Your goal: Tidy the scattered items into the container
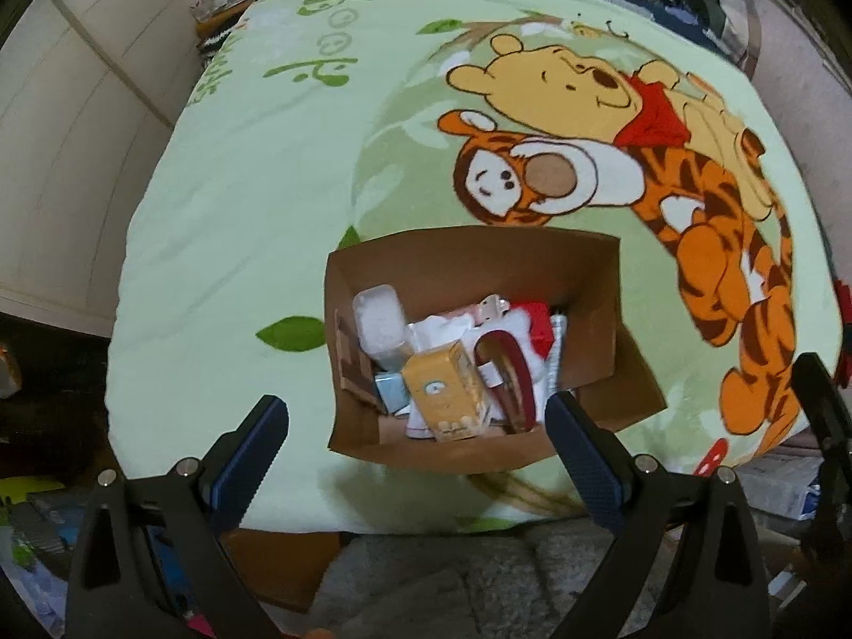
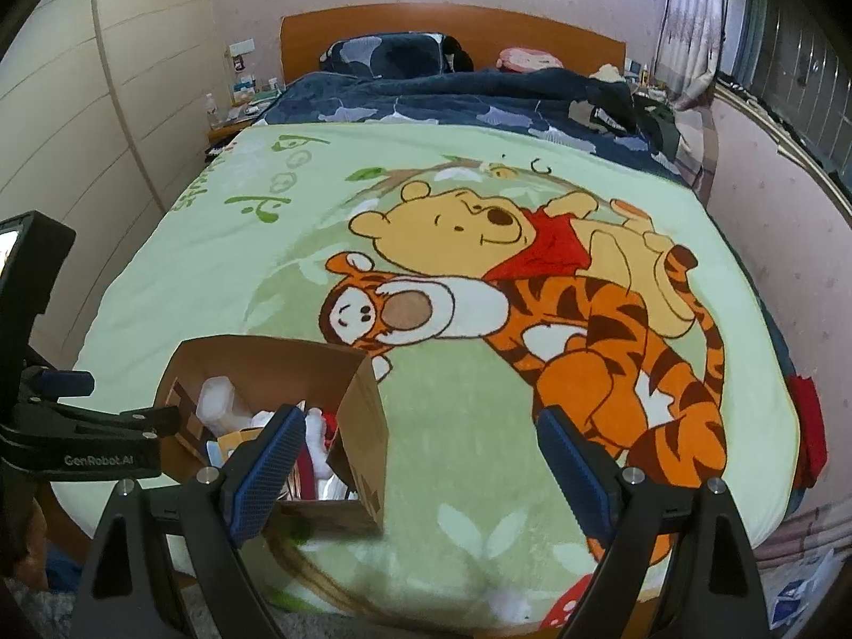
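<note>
Bedroom scene: a bed covered by a pale green cartoon blanket [image 2: 479, 426] fills both views, with a dark quilt [image 2: 452, 101] and wooden headboard [image 2: 452, 26] toward the top of the right wrist frame. Cardboard box [image 1: 468, 261] sits on the blanket near the bed's foot edge, at lower centre of the left wrist view and lower left of the right wrist view. Contents seen from above: white plastic tub [image 1: 378, 319] at the box's upper left, orange carton [image 1: 447, 388] in the middle, red strap [image 1: 506, 373] to its right, some red and white fabric [image 1: 527, 319] behind; the rest is too jumbled to name. No loose items visible on the blanket in either frame, so the tidying looks finished or nearly so, judged from this alone. Left gripper [image 1: 415, 426] hangs almost straight over the box, jaws spread wide, nothing between them. Right gripper [image 2: 420, 442] is angled across the blanket beside the box, jaws likewise wide apart and empty; its left finger overlaps the box's right wall in the picture, contact cannot be confirmed. Risks: the box stands close to the mattress edge on soft bedding, so a knock from either finger could tip it or push it off; the carton and strap ride high and could spill.
</note>
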Available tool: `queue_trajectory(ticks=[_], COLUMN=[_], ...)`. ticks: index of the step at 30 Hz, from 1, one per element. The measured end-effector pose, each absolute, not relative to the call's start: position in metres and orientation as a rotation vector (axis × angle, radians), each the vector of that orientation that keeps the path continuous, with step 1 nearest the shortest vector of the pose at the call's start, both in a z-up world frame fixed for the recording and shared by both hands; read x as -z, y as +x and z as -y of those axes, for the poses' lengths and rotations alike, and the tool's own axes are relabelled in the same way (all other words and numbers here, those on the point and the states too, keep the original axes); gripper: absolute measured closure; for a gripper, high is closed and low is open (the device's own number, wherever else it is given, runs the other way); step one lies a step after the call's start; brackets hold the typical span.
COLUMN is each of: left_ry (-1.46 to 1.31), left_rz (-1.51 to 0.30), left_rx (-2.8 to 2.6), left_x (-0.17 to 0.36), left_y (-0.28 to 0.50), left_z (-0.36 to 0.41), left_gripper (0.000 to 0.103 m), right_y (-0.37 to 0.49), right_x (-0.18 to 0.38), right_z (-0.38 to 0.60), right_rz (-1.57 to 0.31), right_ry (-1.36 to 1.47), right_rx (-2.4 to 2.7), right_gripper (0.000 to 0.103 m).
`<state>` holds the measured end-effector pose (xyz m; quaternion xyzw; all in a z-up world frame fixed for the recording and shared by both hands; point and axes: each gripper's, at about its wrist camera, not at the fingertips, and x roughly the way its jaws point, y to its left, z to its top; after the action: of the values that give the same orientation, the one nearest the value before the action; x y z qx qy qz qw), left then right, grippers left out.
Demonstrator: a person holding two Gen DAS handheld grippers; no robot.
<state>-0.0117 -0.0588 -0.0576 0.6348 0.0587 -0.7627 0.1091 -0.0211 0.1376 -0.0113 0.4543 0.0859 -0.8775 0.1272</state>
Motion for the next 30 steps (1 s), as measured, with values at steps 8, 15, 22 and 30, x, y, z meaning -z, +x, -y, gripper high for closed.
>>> queue_trajectory(ticks=[8,15,22,30], left_ry=[1.925,1.81,1.737,1.685], left_rz=[-0.15,-0.179,-0.134,-0.176], left_rx=[2.219,2.354,2.407,2.511], left_x=[0.066,0.043,0.029,0.015], left_y=[-0.01,-0.006,-0.001,0.001], left_z=[0.049,0.044,0.038,0.033], left_gripper=[0.004,0.004,0.004,0.0], right_y=[-0.017,-0.012,-0.006,-0.002], right_x=[0.007,0.004,-0.001,-0.004], right_z=[-0.136,-0.135,-0.133,-0.129], right_rz=[-0.262,-0.274,-0.3,-0.328], right_ry=[1.284,1.259,1.214,1.18], right_rx=[2.563,2.572,2.585,2.59], right_gripper=[0.012,0.012,0.012,0.012])
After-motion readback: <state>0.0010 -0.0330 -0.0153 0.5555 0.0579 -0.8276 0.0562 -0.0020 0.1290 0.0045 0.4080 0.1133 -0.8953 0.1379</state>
